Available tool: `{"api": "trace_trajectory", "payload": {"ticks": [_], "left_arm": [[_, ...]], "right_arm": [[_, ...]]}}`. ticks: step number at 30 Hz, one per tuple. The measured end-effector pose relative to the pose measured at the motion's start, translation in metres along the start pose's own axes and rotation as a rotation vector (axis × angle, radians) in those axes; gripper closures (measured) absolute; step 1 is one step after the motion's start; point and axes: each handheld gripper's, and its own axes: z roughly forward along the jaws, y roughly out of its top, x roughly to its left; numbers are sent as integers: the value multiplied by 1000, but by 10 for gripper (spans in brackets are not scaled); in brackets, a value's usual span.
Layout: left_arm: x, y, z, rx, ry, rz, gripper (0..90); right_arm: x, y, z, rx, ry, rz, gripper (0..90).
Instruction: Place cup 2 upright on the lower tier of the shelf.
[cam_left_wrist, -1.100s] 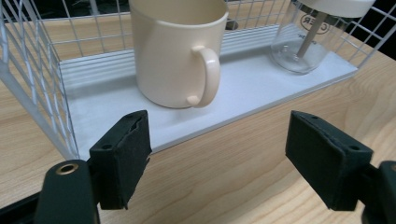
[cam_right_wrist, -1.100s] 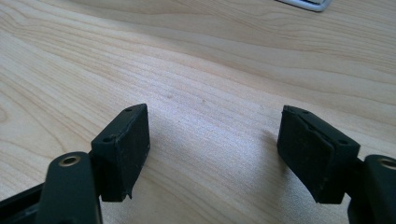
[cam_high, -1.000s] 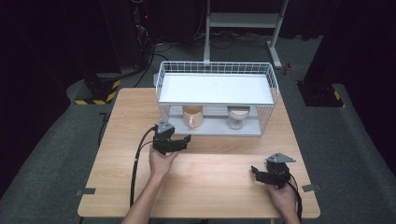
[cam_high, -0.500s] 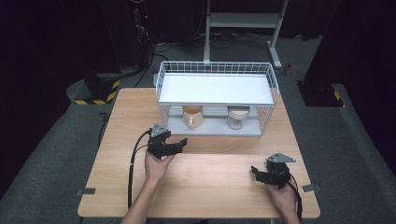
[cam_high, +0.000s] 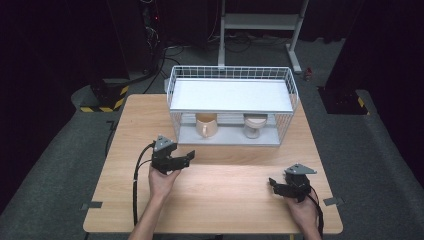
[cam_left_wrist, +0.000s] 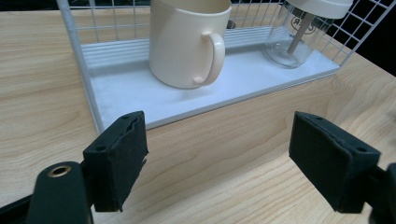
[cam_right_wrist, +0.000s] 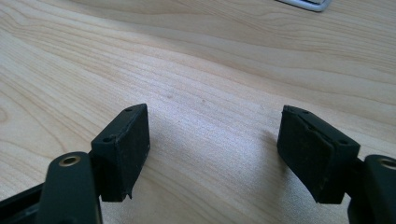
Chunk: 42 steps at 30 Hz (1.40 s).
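On the wooden table (cam_high: 225, 195), your left gripper (cam_high: 186, 158) sits left of centre, jaws pointing right and far toward the wire rack (cam_high: 231, 106). Its jaws are spread with nothing between them; they were just opening a touch, and the pads (cam_left_wrist: 119, 161) grip only air. Your right gripper (cam_high: 273, 184) rests near the right near corner, well apart from the rack. Its jaws stand apart over bare wood, nothing held, though this is as narrow as they go.

Materials: pale laminate table with straight grain. White wire-grid rack with a flat white shelf on top and a ribbed white tray (cam_left_wrist: 187, 93) below. Cream mug (cam_high: 205, 125) on the tray's left part: glossy, smooth, straight-walled, loop handle. Glass jar (cam_high: 255, 126) on the tray's right part: clear, round, cream lid. Jaw pads are matte black foam blocks, edges slightly frayed.

View differences: the high view gives the layout, both hands, the trailing cables and the grey three-cornered plates. The left gripper view shows the mug (cam_left_wrist: 187, 42) close up, handle turned to that view's right, plus the jar (cam_left_wrist: 299, 39) with a stick-like part inside and printing too small to read. The right gripper view shows wood grain between the pads (cam_right_wrist: 123, 149) and a white rack corner (cam_right_wrist: 308, 3) at the top edge.
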Motion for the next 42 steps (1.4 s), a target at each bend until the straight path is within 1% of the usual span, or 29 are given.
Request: {"api": "trace_trajectory", "payload": {"ticks": [9,15,16,18,21,23,26,29,34,36,42], "left_arm": [[3,-3,-10,0,8,1,199],[5,-7,-19,-1,11,-12,199],[6,-8,-21,0,16,-8,199],[7,-10,-23,-1,18,-15,199],[8,-12,-27,-1,25,-14,198],[9,-13,-30,-6,25,-22,199],[11,-15,-34,-20,22,-45,199],[12,-17,-38,-23,21,-48,200],[12,-19,-42,-17,23,-41,200],[12,-21,-44,-15,24,-47,201],[12,-26,-46,-8,30,-41,200]], "right_arm": [[0,0,0,0,0,0,255],[0,0,0,0,0,0,255],[0,0,0,0,0,0,255],[0,0,0,0,0,0,255],[0,0,0,0,0,0,255],[0,0,0,0,0,0,255],[0,0,0,0,0,0,255],[0,0,0,0,0,0,255],[0,0,0,0,0,0,255],[0,0,0,0,0,0,255],[0,0,0,0,0,0,255]]}}
